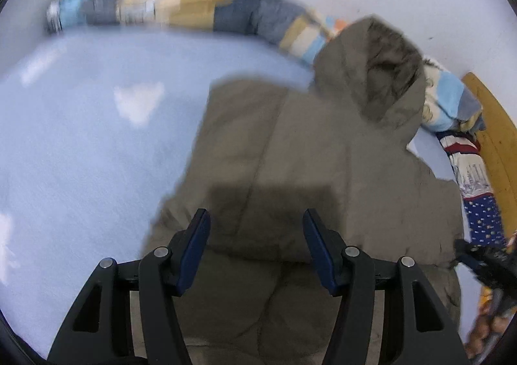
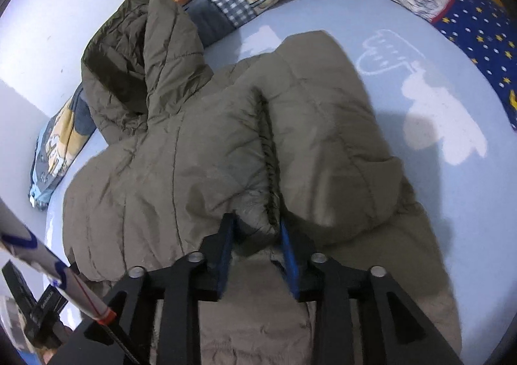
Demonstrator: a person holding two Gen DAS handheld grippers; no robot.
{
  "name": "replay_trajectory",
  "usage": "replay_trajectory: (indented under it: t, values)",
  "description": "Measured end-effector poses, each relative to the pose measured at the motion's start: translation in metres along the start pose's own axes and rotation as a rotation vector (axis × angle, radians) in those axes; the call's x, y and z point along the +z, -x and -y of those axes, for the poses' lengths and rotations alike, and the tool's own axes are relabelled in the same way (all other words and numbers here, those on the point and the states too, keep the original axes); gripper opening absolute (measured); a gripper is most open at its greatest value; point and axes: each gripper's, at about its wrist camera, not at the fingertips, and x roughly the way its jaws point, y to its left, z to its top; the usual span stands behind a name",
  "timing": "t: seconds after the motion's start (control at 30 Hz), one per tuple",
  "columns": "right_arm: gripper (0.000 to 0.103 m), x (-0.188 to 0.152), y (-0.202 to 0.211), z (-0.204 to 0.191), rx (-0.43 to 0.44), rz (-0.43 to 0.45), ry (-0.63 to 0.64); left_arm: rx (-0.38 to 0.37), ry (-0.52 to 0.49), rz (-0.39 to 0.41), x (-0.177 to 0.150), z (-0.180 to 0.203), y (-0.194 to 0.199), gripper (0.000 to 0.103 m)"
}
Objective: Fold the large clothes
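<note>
A large olive-grey hooded puffer jacket point(image 1: 323, 151) lies spread on a pale blue bed sheet point(image 1: 80, 155), its hood point(image 1: 371, 74) toward the wall. My left gripper point(image 1: 255, 216) hovers open over the jacket's lower body, with nothing between its blue pads. In the right wrist view the jacket point(image 2: 161, 155) fills the middle, one sleeve point(image 2: 323, 125) folded in over the body. My right gripper point(image 2: 257, 226) has a puffy fold of jacket fabric between its pads, which press on it from both sides.
A rolled patchwork quilt point(image 1: 200, 6) runs along the white wall behind the hood. A star-patterned blue blanket point(image 2: 478, 32) borders the bed's right side, beside a wooden edge point(image 1: 497, 138). A white rod with blue marks point(image 2: 48, 264) crosses the lower left of the right wrist view.
</note>
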Motion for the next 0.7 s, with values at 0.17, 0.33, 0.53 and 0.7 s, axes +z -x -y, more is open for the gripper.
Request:
replay_trajectory:
  t: [0.17,0.33,0.53,0.7]
  values:
    - [0.061,0.0,0.05,-0.011,-0.129,0.22,0.076,0.01,-0.126,0.145,0.0,0.029,0.034,0.059]
    - [0.039,-0.006,0.033,-0.032,-0.066,0.179,0.185,-0.006,-0.213,0.084,-0.012,0.049,0.015,0.059]
    - [0.032,-0.008,0.002,-0.039,-0.113,0.12,0.254,0.0,-0.213,-0.01,-0.021,0.049,-0.017,0.059]
    - [0.032,-0.008,-0.013,-0.031,-0.145,0.078,0.251,0.018,-0.215,-0.046,-0.024,0.049,-0.029,0.061]
